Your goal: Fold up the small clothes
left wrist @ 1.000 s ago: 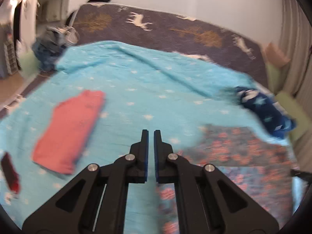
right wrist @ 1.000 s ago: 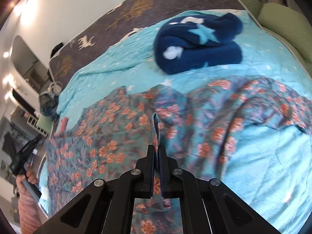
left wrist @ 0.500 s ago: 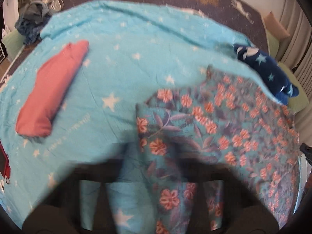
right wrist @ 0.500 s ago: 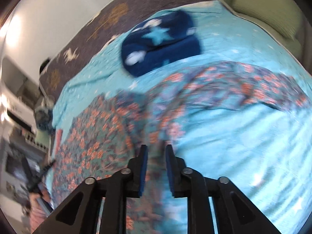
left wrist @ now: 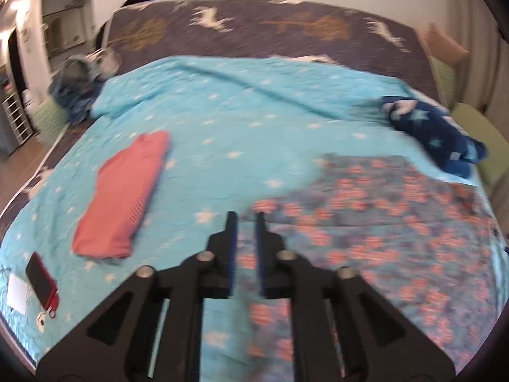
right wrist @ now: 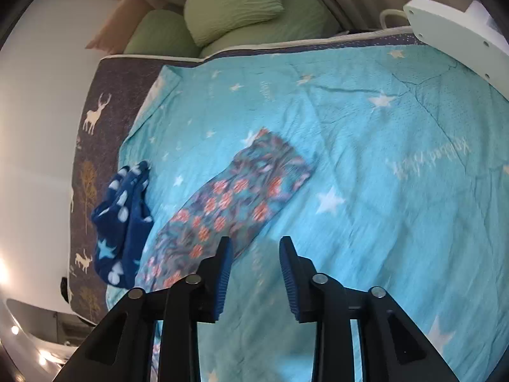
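Both grippers [left wrist: 245, 222] [right wrist: 256, 248] just opened, empty, over the flat, orange-flowered blue garment [left wrist: 381, 232].

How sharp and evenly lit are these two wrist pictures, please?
Left wrist view: the floral garment is smeared by motion blur, and lamp glare sits top left. Right wrist view: sharper, though fisheye bends the blanket; bright lamp spots at lower left.

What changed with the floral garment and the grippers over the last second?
Both grippers let go: the right gripper, earlier pinching the floral garment, and the left gripper have just been opening, nothing between them. The garment now lies flat. Pink garment and navy one stayed.
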